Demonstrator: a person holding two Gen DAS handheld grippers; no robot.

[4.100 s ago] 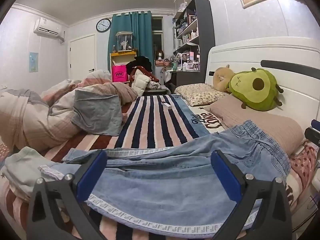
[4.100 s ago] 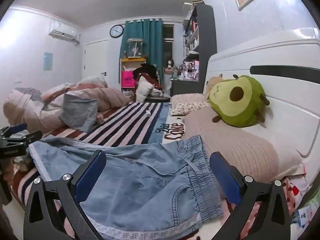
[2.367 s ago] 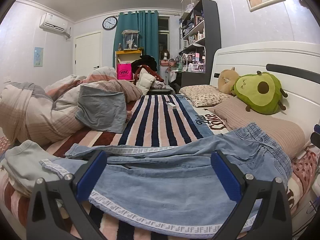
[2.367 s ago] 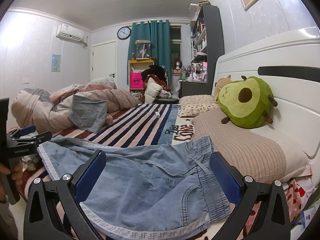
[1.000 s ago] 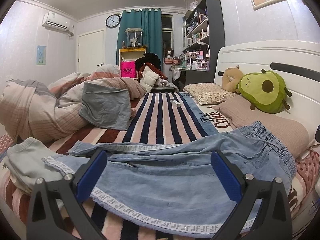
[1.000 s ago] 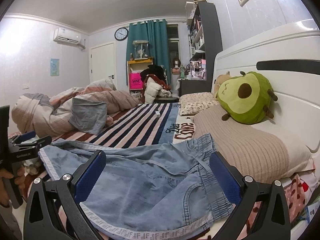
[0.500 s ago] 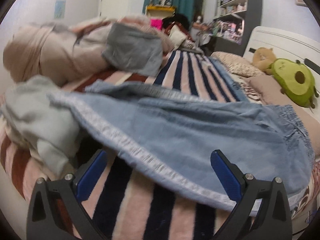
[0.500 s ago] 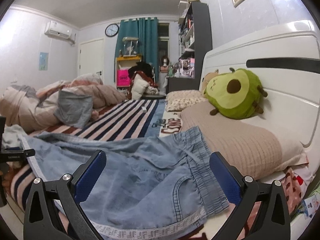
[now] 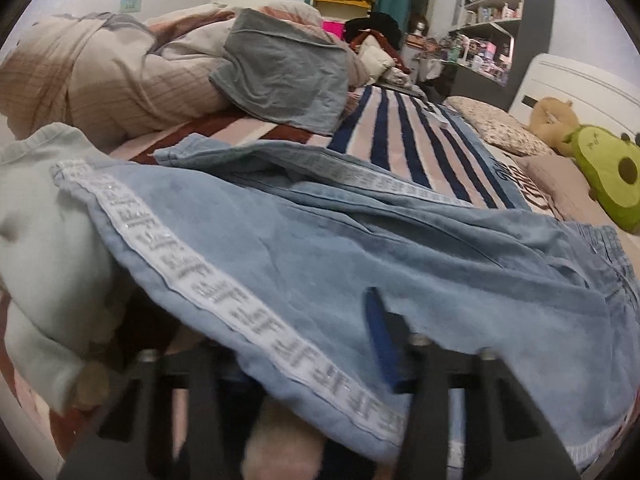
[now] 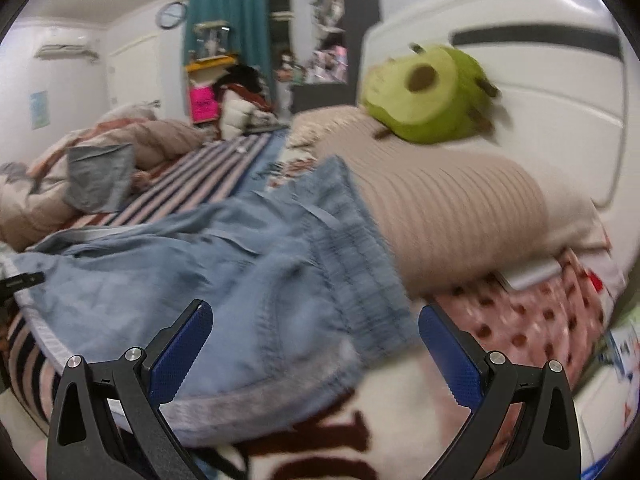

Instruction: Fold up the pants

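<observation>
Jeans (image 9: 360, 256) fill frame centre, white "JF" side tape | left gripper (image 9: 320, 356) clamped on hem | right gripper (image 10: 316, 344) spread apart above waistband

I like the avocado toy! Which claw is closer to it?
Right. The right claw hovers by the pants' waistband, below the avocado toy; the left claw is at the far leg end.

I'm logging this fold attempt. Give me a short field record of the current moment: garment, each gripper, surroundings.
garment: light blue jeans spread flat on the striped blanket
left gripper: jaws at the jeans' near edge with the white logo stripe, fabric lying over one finger; grip state unclear
right gripper: jaws wide apart, near the waistband, holding nothing
nearby: avocado plush on beige pillow
</observation>
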